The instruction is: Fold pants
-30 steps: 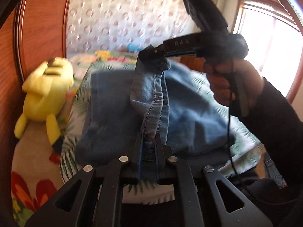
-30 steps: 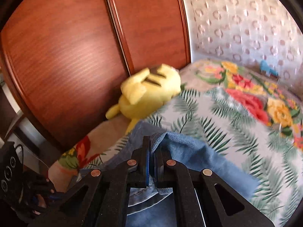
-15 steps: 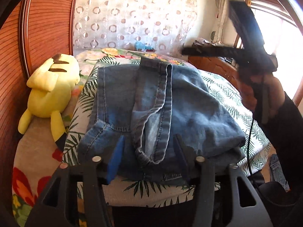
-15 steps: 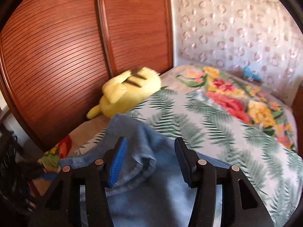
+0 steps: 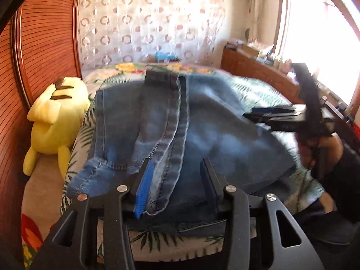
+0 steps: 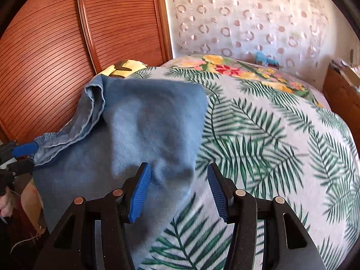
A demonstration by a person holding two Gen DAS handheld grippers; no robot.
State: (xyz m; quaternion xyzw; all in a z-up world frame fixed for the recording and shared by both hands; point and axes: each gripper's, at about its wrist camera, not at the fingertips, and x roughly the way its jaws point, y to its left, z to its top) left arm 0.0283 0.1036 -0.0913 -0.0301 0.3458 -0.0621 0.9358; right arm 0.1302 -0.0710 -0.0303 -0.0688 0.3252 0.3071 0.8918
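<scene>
- Gaping wide, the left claw (image 5: pixel 177 186) hangs at the near edge of the bed with its blue-padded fingers (image 5: pixel 144 186) spread and gripping nothing; a seamed flap of the faded blue denim pants (image 5: pixel 202 139) lies between them, just beyond the tips.
- Equally spread, the right claw (image 6: pixel 177 191) sits over the near right corner of the folded stack, one blue pad above denim and the other above the bedspread, holding nothing.
- The pants rest as a thick folded bundle on the palm-leaf and flower print bedspread (image 6: pixel 281 135), near the foot of the bed, with the dark waistband end farthest from the left claw.
- Likely trouble: the loose leg strip (image 5: pixel 171 121) lying on top is twisted and uneven, so the bundle may spring open or slump, since stiff denim resists a crease.
- Another risk is the near hem, which seems to hang over the mattress edge; a careless nudge from either claw could drag the stack off.
- Farther left, a yellow plush toy (image 5: pixel 56 121) leans against the reddish slatted wooden wardrobe (image 5: pixel 45 51), near the denim.
- Beyond, a ring-patterned curtain (image 6: pixel 247 15) covers the far wall.
</scene>
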